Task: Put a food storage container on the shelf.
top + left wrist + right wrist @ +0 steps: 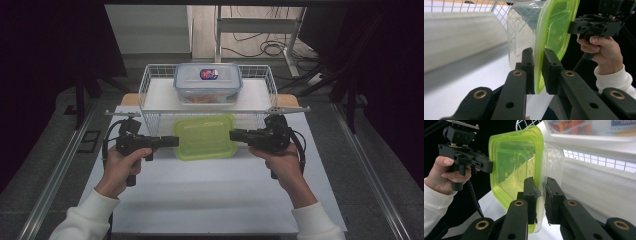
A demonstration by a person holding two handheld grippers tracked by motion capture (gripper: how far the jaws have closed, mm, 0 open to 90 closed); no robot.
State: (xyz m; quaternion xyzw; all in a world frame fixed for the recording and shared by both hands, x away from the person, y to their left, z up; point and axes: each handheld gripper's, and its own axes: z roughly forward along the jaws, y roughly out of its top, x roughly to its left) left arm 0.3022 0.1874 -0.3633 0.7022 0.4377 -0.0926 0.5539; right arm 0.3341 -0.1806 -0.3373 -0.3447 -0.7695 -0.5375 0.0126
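At frame centre, the clear plastic container with lime-green lid (205, 137) looks light, stiff, slippery; the left claw (173, 141) and right claw (234, 134) pinch its opposite rims.

No text can be read; the red-and-blue label (209, 74) on the clear container's lid (190, 75) is too blurred.

I see a white tabletop (210, 200) under even, soft light, with grey floor (60, 130) on both sides and metal rails (55, 175) running along it. Beyond the claws, the floor carries loose black cables (260, 47) beside a pale metal frame (250, 25). A white wall panel (150, 27) stands farther back, and dark curtains (45, 60) close both flanks.
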